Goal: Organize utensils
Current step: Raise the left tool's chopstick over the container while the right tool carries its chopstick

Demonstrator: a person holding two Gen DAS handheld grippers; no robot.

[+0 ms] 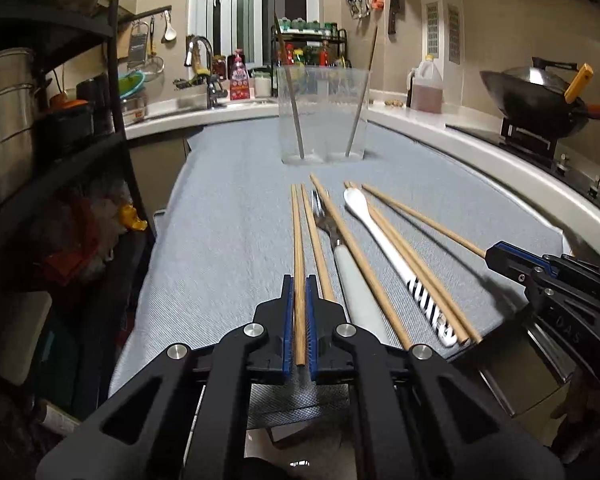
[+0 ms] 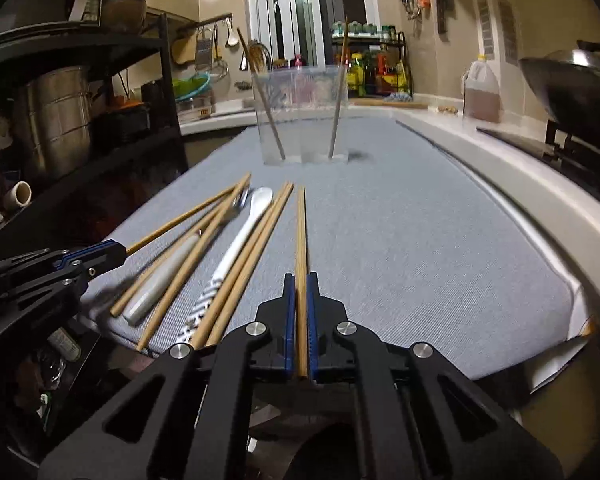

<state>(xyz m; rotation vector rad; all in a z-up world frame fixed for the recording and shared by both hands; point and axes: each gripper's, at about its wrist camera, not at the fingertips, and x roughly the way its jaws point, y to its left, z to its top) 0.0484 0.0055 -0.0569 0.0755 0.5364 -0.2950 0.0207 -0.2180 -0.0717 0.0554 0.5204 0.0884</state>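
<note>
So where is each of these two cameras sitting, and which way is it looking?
Left wrist: rides the left gripper, looking forward over a clamped chopstick toward the clear holder; the right gripper shows at right.
Right wrist: rides the right gripper, same direction; the left gripper shows at left.
Shared: holder, white spoon, grey mat.

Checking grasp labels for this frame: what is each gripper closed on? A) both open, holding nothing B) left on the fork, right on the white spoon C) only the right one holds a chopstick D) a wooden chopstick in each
D: the left gripper has its blue pads closed on a brown wooden chopstick, and the right gripper likewise clamps another wooden chopstick, both above the grey cloth mat.
</note>
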